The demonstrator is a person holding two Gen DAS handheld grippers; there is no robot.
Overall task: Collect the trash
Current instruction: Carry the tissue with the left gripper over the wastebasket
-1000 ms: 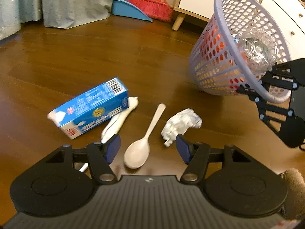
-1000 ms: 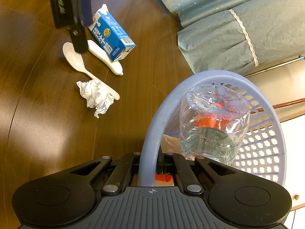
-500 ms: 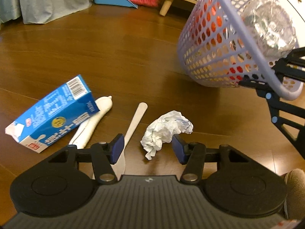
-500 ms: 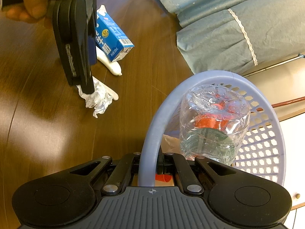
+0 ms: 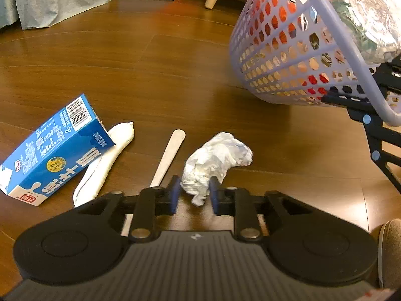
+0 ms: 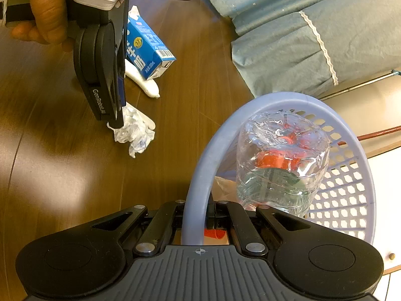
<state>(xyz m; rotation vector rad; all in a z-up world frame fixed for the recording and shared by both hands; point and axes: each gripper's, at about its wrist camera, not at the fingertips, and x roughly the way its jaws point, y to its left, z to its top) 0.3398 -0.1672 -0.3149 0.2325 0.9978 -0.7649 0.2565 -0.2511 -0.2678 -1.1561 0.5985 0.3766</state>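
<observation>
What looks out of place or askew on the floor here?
Trash litters the wood floor: a dented blue carton lying on its side over a white wrapper, a spoon, and a crumpled tissue. The basket is tilted, not standing.

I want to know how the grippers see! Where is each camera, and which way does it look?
Left wrist: sits on the left gripper, looks along its fingers at the tissue, carton and spoon; the right gripper shows at the edge.
Right wrist: sits on the right gripper, looks at the basket rim and bottle; a hand holds the left gripper.
Both see the tissue, carton and basket.
</observation>
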